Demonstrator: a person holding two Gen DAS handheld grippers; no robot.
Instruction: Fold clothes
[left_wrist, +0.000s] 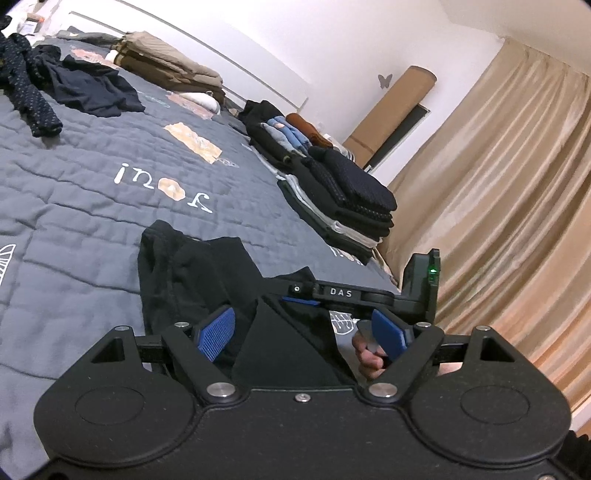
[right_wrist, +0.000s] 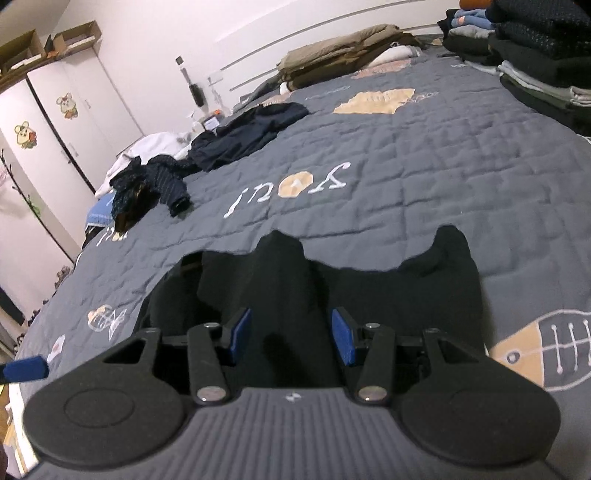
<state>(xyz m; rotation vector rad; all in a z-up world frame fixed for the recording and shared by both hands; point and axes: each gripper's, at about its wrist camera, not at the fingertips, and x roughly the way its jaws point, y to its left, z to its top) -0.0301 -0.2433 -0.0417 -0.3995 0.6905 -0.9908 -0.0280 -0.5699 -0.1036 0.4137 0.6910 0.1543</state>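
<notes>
Both tools are over the black garment (right_wrist: 332, 280), which lies rumpled on the grey quilt (left_wrist: 74, 229) at the near edge of the bed. Left gripper (left_wrist: 303, 332): blue pads spread wide, a fold of the black cloth sits between them, not pinched as far as I can see. Right gripper (right_wrist: 291, 336): pads apart too, hovering just above the same garment, nothing clamped.

Progress, my read: well into it. Folded stacks (left_wrist: 343, 192) are lined along the far edge of the bed near the beige curtain (left_wrist: 498, 184), with a second folded pile of tan items (left_wrist: 166, 62) by the headboard. Left to do: this black piece, plus the unfolded dark clothes (right_wrist: 207, 155) heaped at the other side with some white fabric behind. So several items are outstanding.

Readable text: "DAS" in white on the right gripper's body, seen in the left wrist view. The quilt has embroidered letters, upside down from here, looks like "you!" with a tan patch as the "o". Fish motifs are stitched on the quilt too. Cabinet doors carry mouse stickers with no text that I can make out.
</notes>
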